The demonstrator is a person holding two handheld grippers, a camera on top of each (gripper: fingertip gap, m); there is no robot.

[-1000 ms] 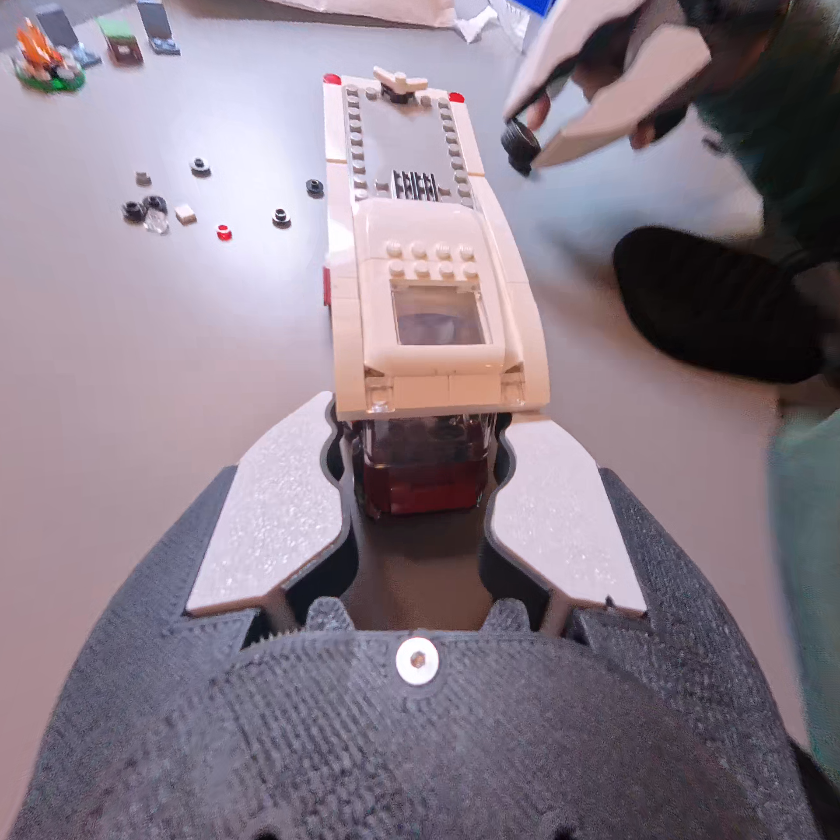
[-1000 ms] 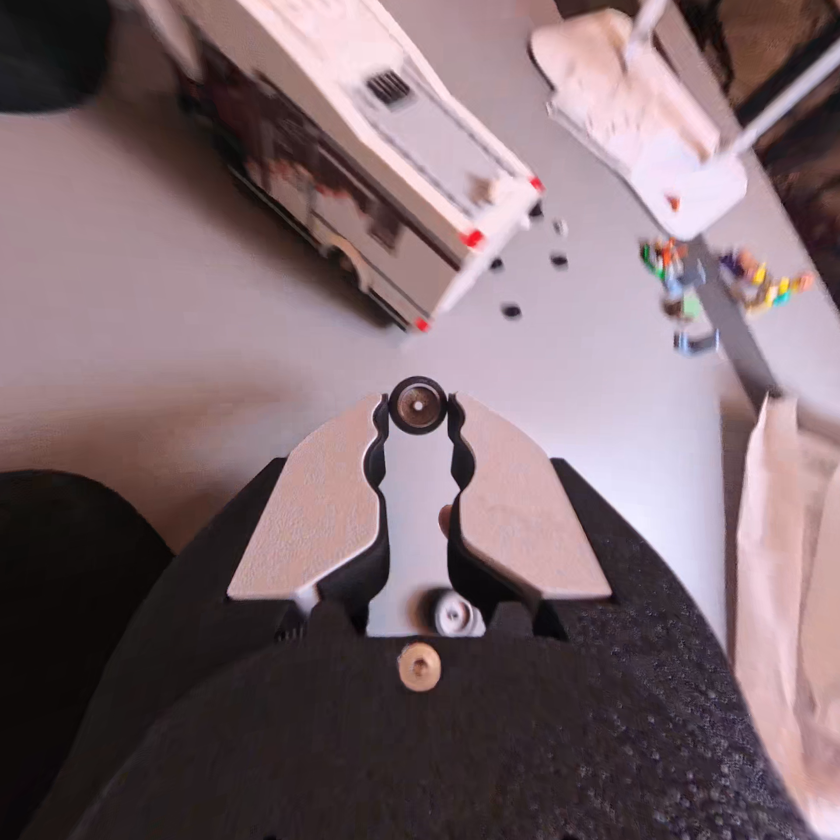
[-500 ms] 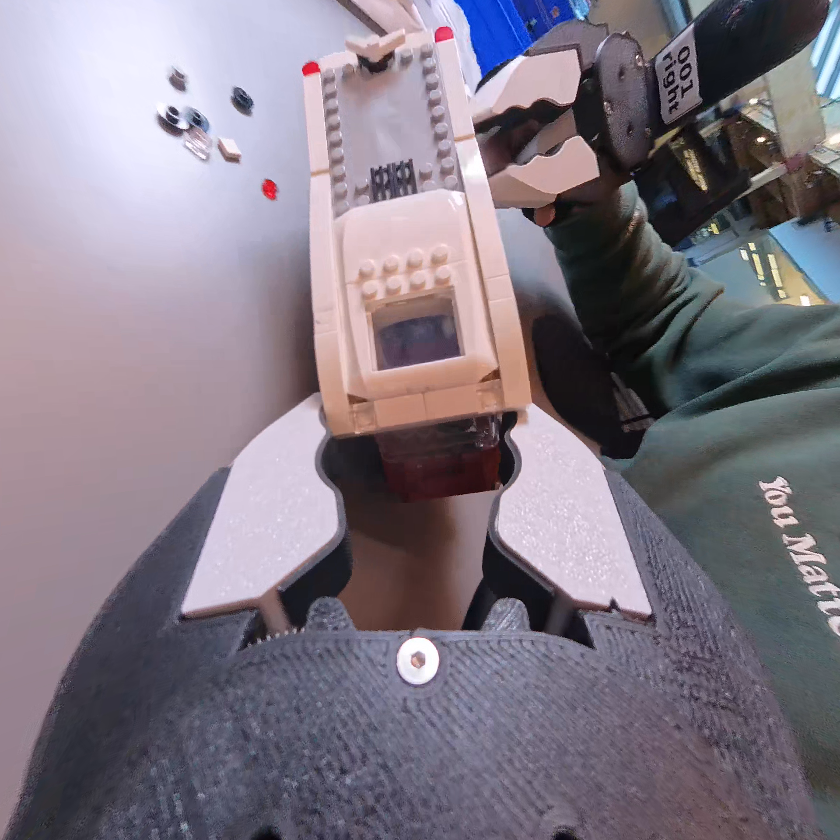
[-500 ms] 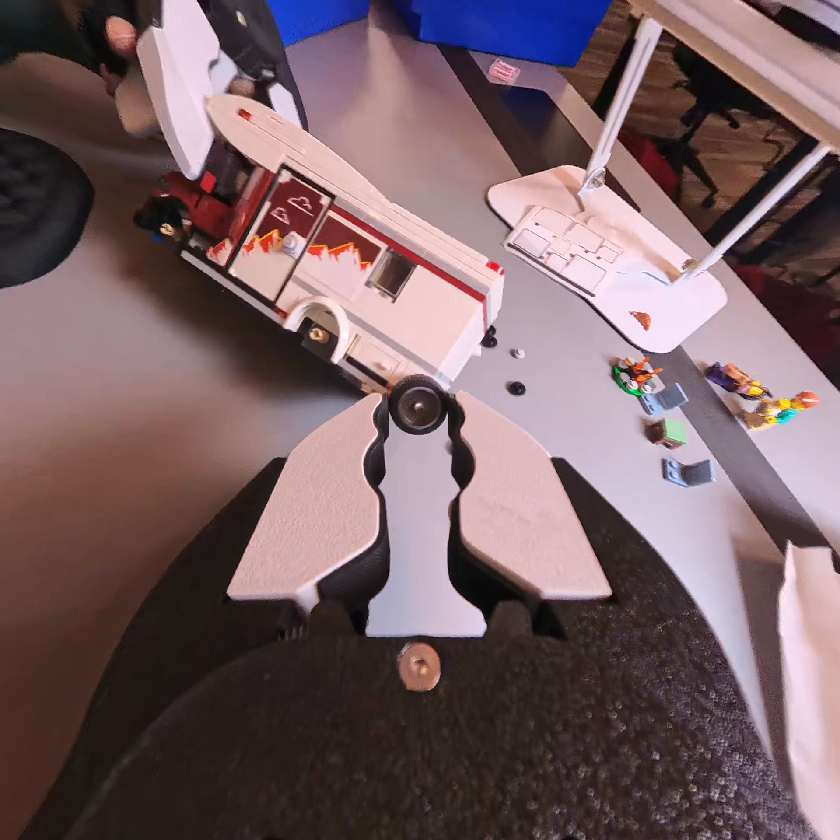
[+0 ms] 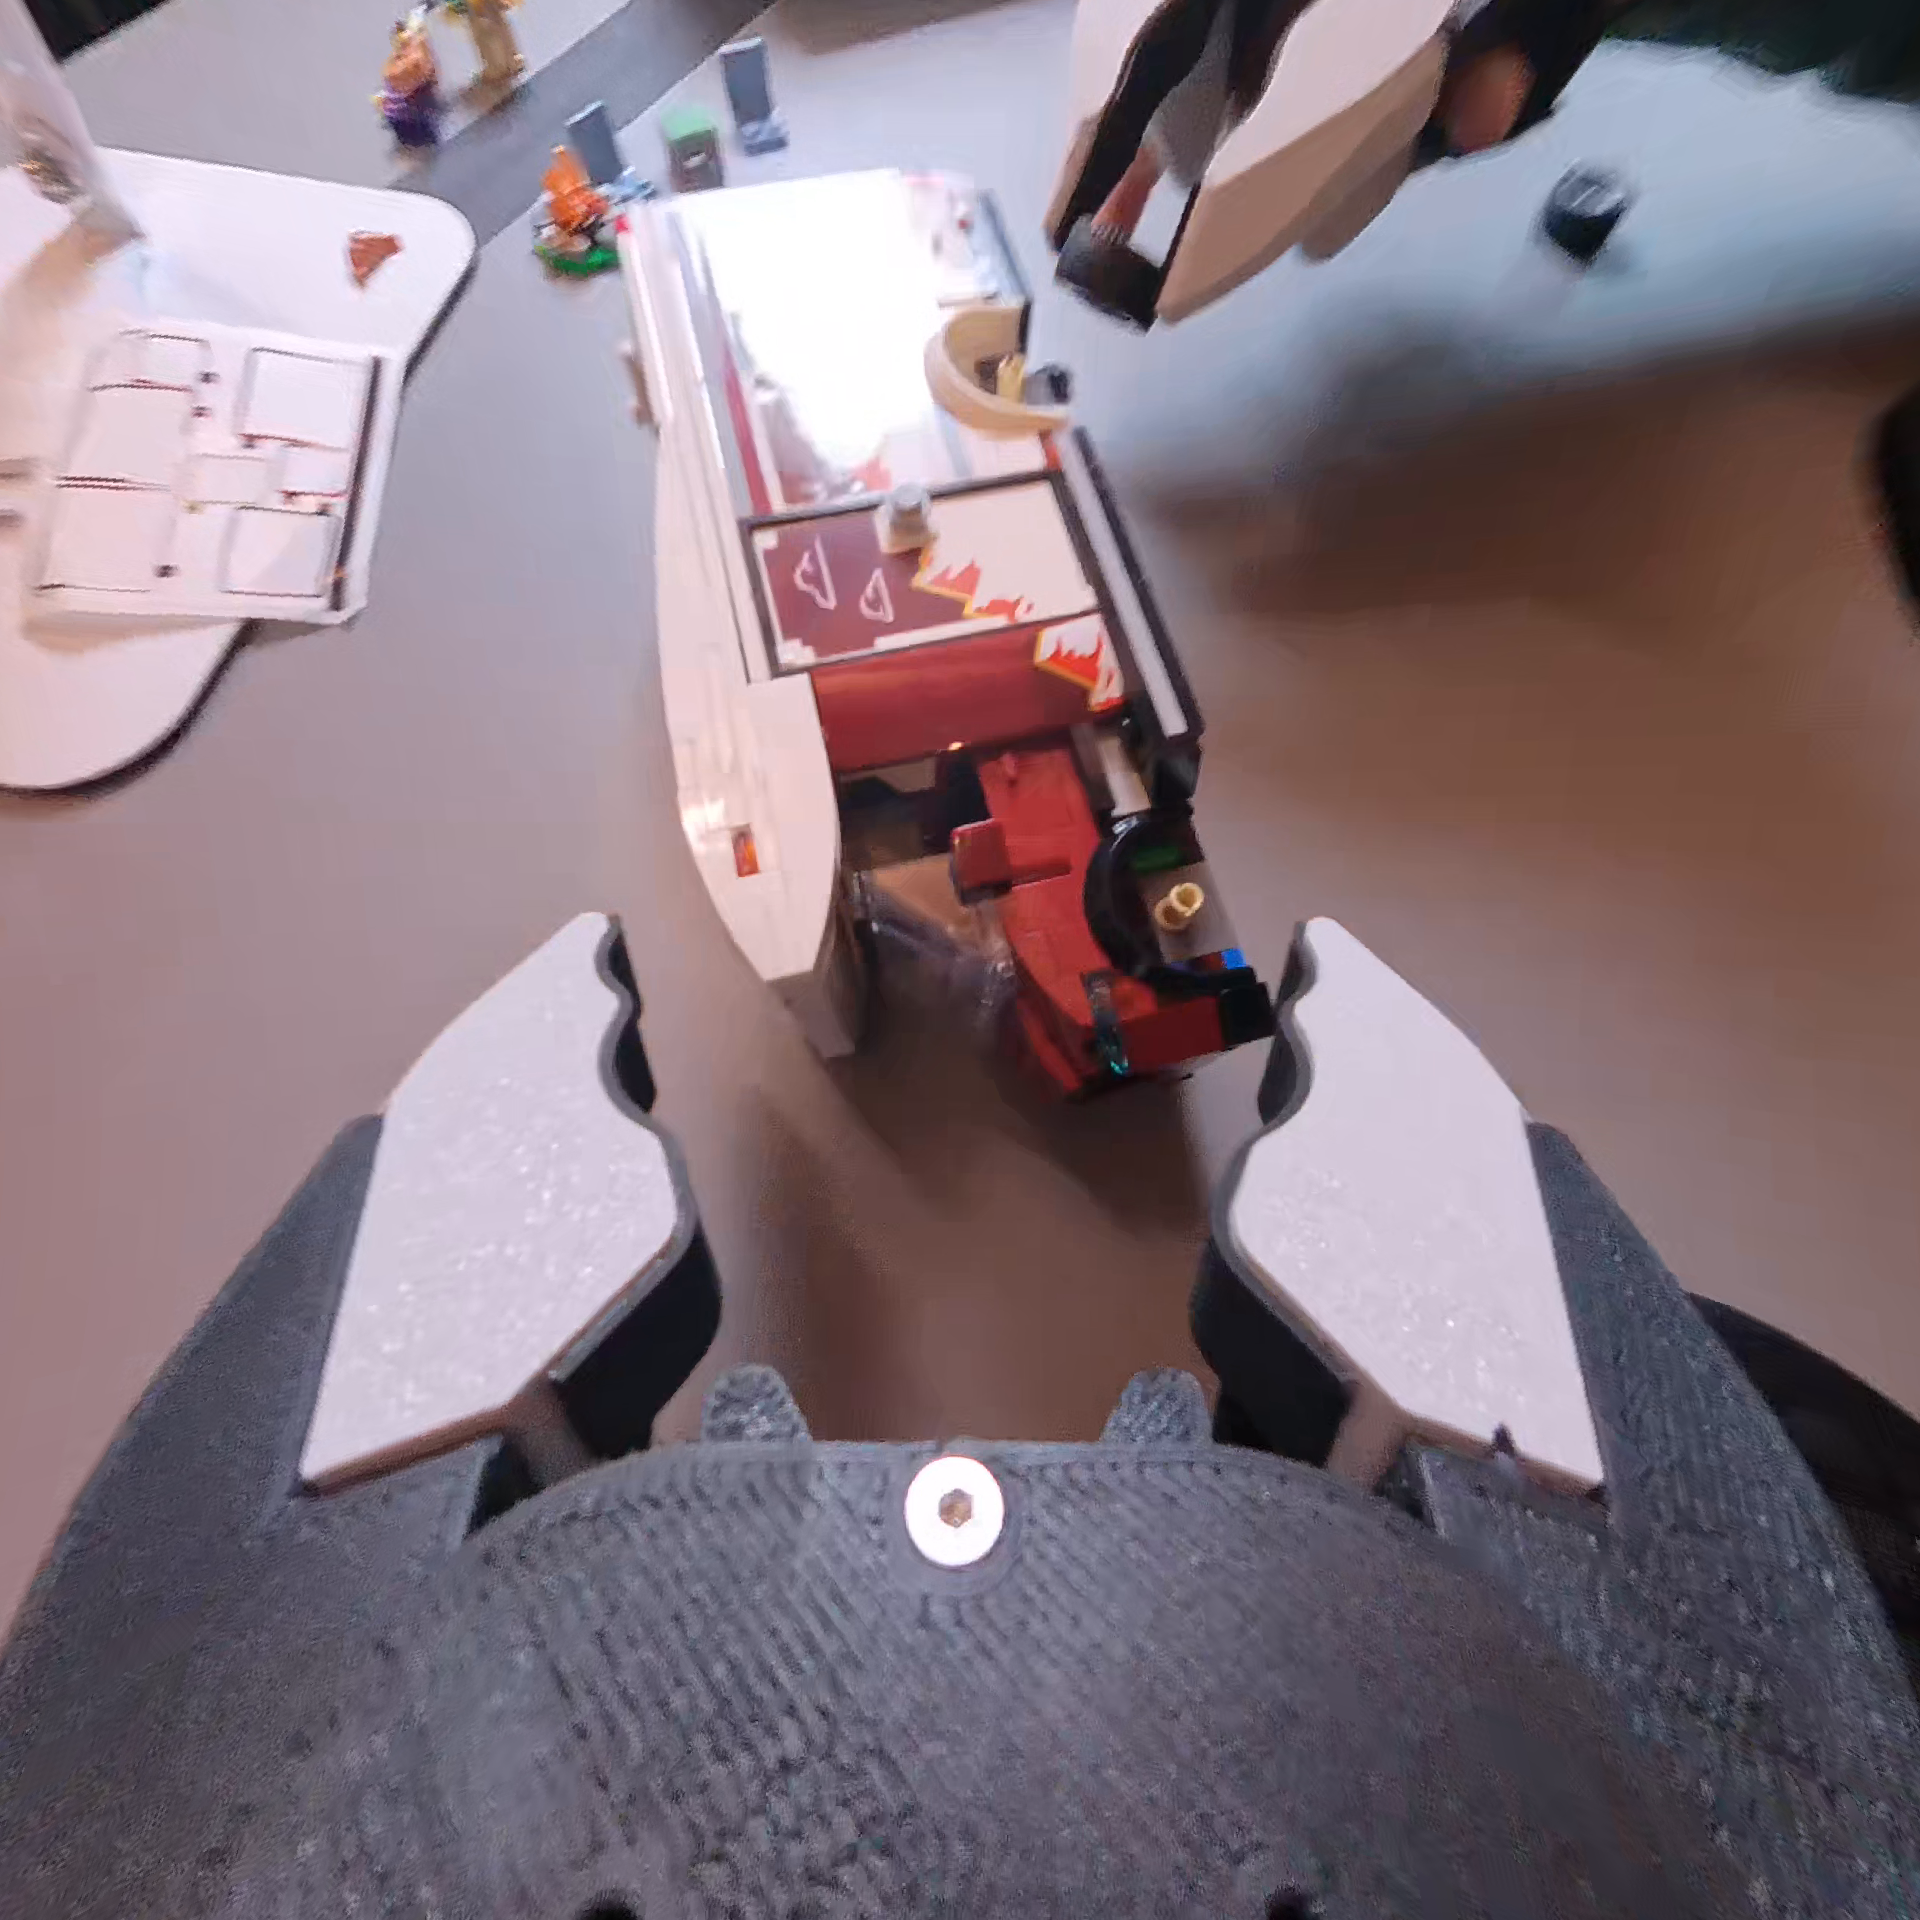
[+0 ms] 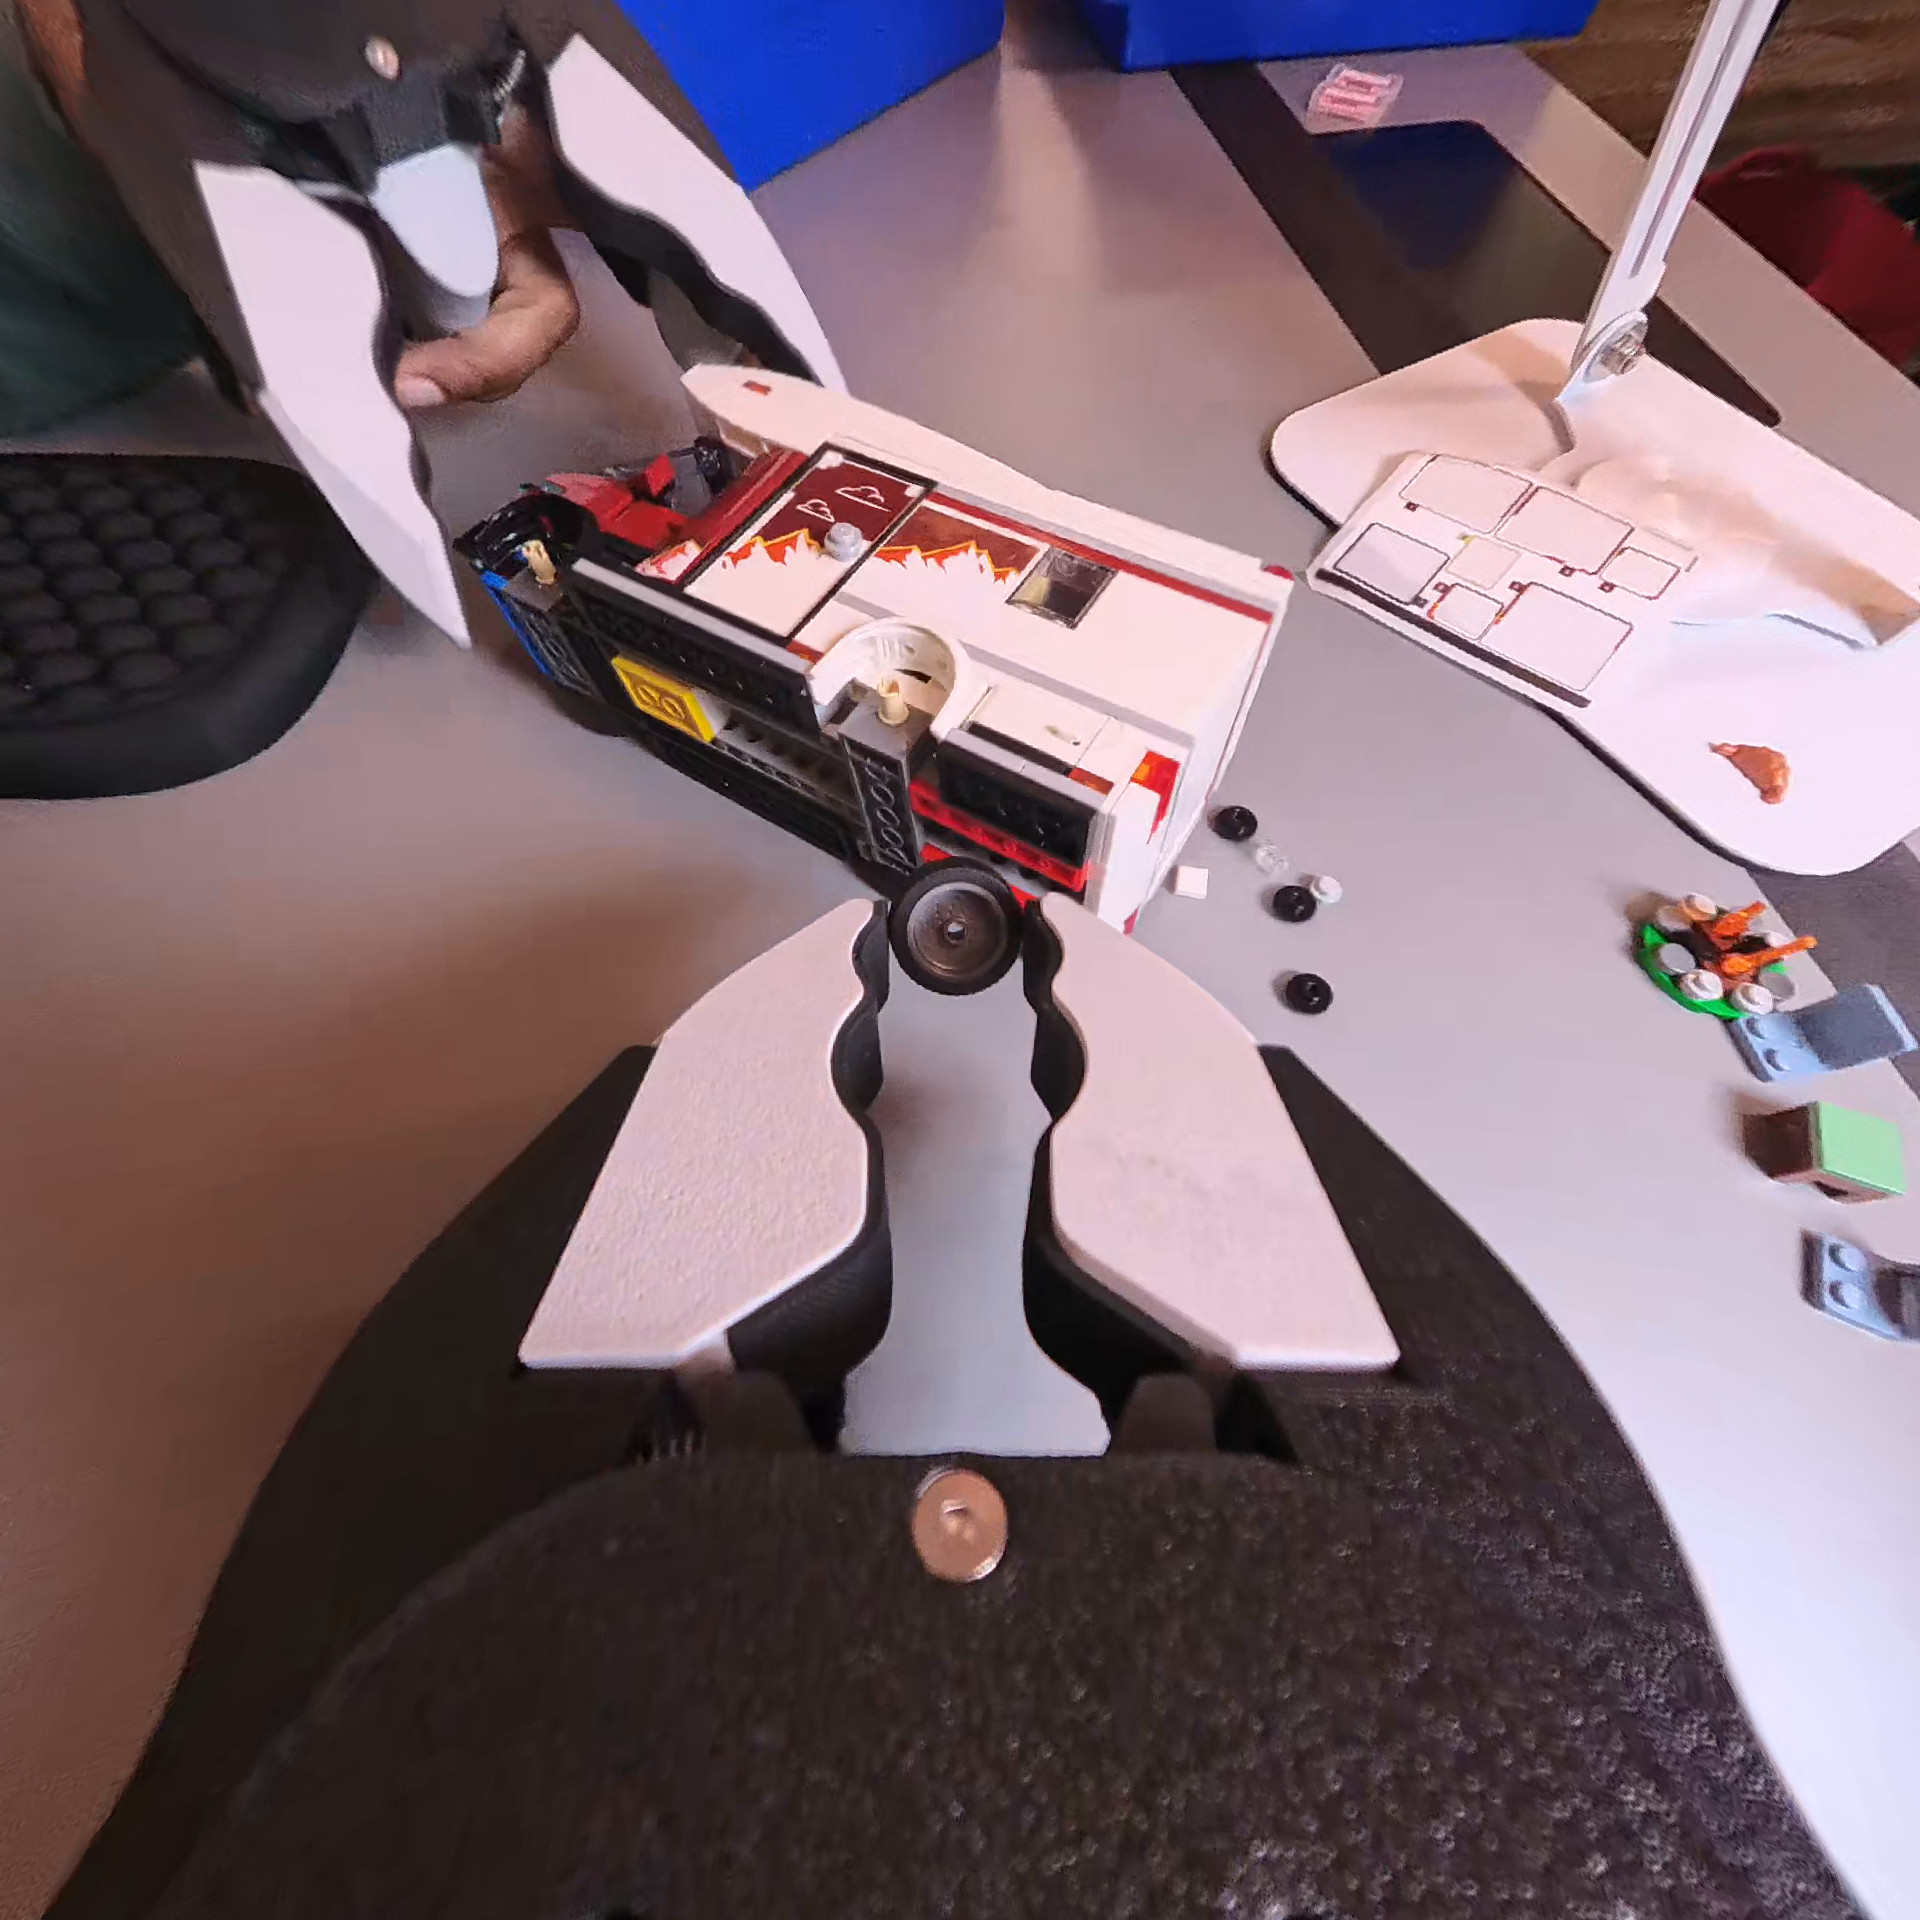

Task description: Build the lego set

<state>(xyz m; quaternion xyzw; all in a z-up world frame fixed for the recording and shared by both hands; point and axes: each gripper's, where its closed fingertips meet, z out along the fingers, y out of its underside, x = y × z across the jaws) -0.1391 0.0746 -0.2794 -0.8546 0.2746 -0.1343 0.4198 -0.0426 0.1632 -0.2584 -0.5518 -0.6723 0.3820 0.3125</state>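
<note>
1. The bench [image 6: 1091, 260] is a smooth grey top that spreads away under both tools; beyond its far edge, ahead of the right hand-held gripper [image 6: 956, 935], stand blue bins [image 6: 831, 62].
2. A white lamp base [image 6: 1662, 727] with a sticker sheet on it lies ahead and to the right of that hand-held gripper.
3. The brick-built camper van [image 6: 1039, 623], white with red flame panels, lies on its side just ahead of the right fingertips, its black underside and an empty wheel arch turned toward them. It looks light but fragile, likely to shed pieces if squeezed hard; the stiff black chassis seems the safest place to take hold.
4. The left hand-held gripper [image 5: 951, 987] is spread wide and grips nothing; the van's red nose sits between its fingertips, close to the right one, though contact cannot be told.
5. The right hand-held gripper is closed on a small black wheel [image 6: 954, 928], pads pressed to its tyre. The rubber should give decent grip.
6. Loose black rings [image 6: 1304, 992] and small studs lie to its right.
</note>
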